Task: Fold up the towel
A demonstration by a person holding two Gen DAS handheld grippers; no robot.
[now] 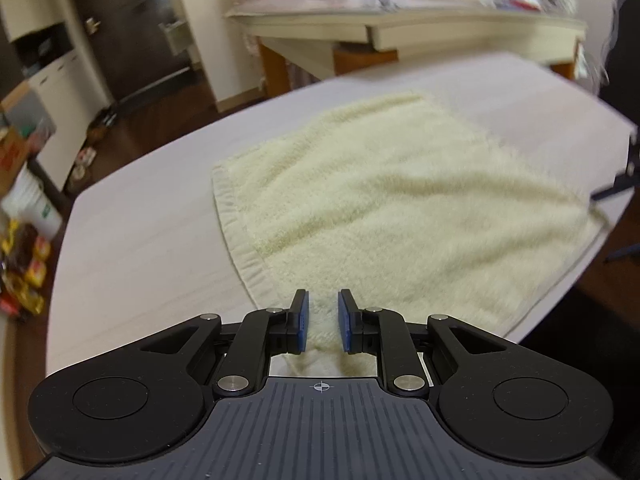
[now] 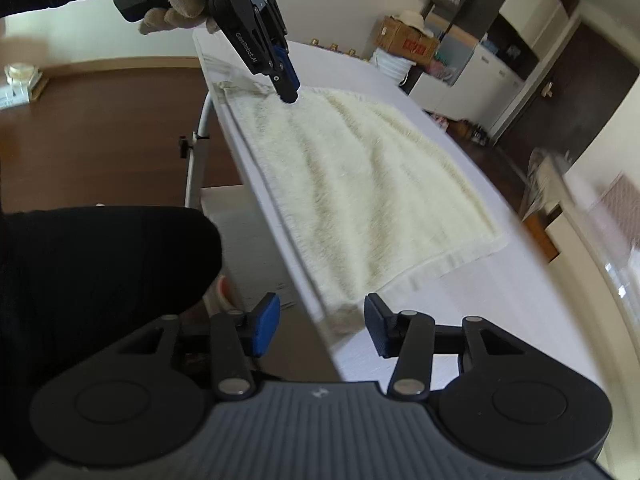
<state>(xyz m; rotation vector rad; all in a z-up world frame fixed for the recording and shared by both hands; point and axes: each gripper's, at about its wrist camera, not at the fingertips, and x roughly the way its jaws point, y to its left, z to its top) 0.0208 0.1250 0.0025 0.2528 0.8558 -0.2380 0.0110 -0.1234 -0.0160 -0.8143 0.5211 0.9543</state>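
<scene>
A lived-in home room: beyond the pale desk stands a cluttered cream side table, with dark wood flooring around the desk, white cabinets behind it, and a cardboard box beside a white bucket.

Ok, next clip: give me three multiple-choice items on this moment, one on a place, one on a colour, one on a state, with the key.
1. Where does the towel lie?
A. on the floor
B. flat on the white table
C. over a chair back

2. What colour is the towel?
A. cream
B. red
C. dark green

3. How do the right gripper jaws stand?
A. clamped on the towel
B. shut on nothing
C. apart, either side of the near towel corner

Key: 1 B, both views show it spread on the tabletop; 2 A, pale cream pile throughout; 3 C, a clear gap shows beside each pad, whereas the left gripper pinches its towel corner.
</scene>
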